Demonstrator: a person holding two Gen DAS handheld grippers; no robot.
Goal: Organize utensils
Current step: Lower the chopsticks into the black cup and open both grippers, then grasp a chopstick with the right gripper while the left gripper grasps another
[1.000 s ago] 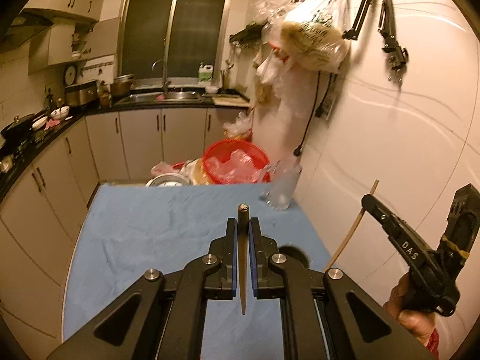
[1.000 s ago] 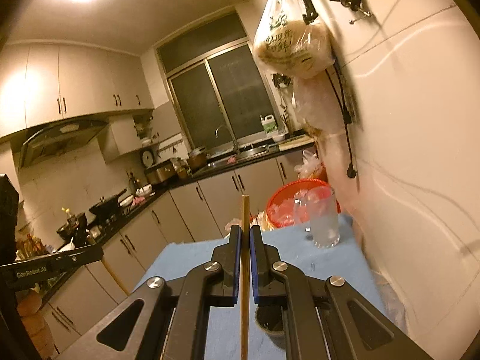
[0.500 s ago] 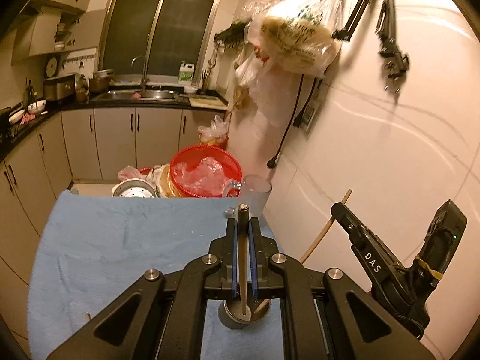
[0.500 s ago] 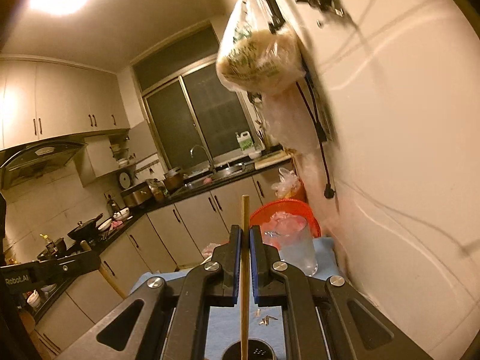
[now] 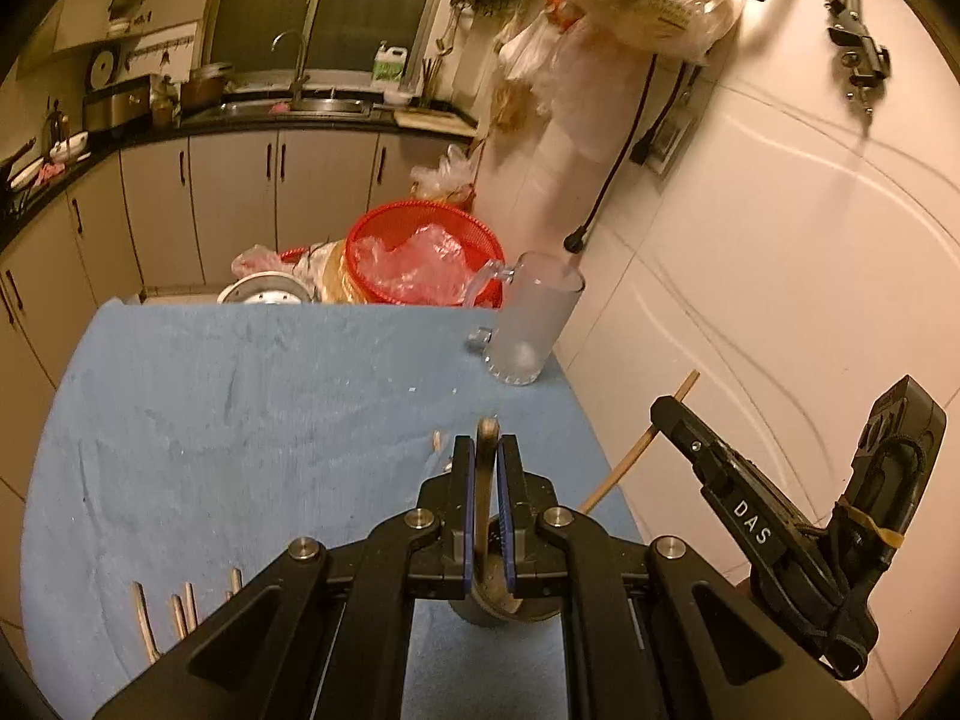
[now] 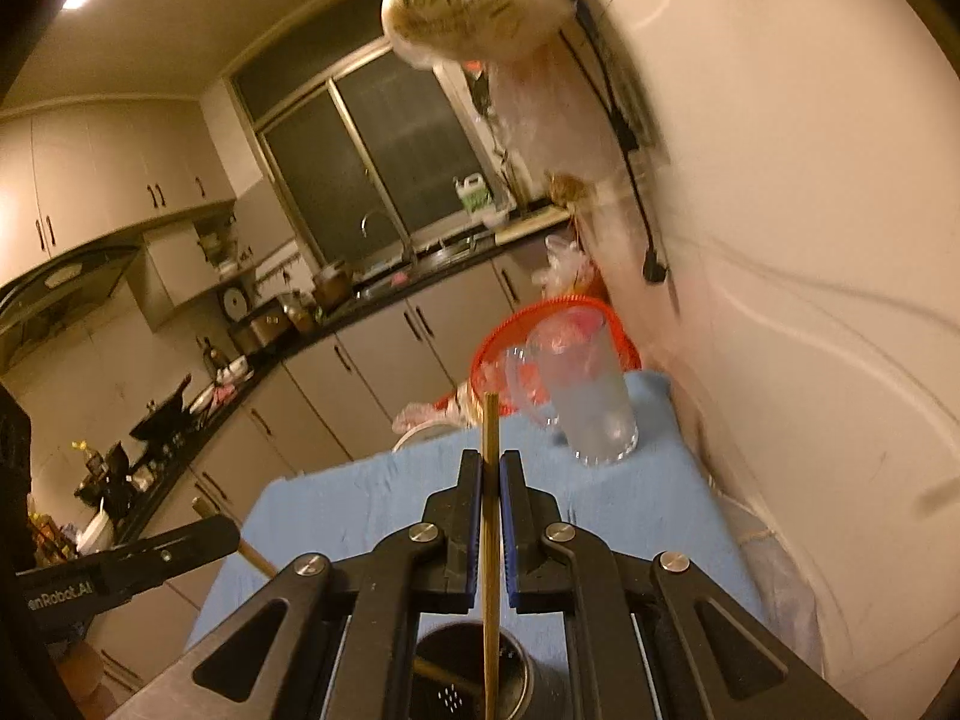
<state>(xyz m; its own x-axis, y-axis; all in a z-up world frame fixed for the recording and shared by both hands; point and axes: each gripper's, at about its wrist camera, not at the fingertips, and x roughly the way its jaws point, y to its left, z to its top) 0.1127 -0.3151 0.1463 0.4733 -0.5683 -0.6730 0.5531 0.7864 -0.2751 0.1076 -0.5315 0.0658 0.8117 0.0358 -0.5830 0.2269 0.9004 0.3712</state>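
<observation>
Starting at the near left corner of the desk (image 5: 180, 420), which is covered by a blue towel, I can see a few loose pale wooden sticks (image 5: 180, 600) lying flat on the cloth (more chopsticks, I judge, waiting to be sorted).

Moving right, my left tongs (image 5: 487, 516) are closed on a dark-tipped wooden chopstick (image 5: 485, 438), the blue pads pinching it so it stands roughly upright between them. Its lower end reaches down into the round metal utensil holder (image 5: 510, 606) that sits on the desk near the right edge, directly beneath the tongs.

Further right, the right tongs (image 6: 492, 528) are likewise clamped shut on a slim light wooden chopstick (image 6: 491, 480), held vertical. In the right wrist view its lower end drops inside the holder's dark mouth (image 6: 468, 684), where the perforated bottom shows.

At the far right corner of the desk a frosted glass mug (image 5: 531, 324) stands upright, well apart from the holder, and beyond the far edge there is a red mesh basket (image 5: 420, 228) lined with plastic.

The step in hand, as I read it, is dropping both chopsticks into the holder. The next move calls for easing each pair of tongs open so the sticks slide down without tipping the holder, then lifting clear and going back to the near left corner for the remaining sticks.
</observation>
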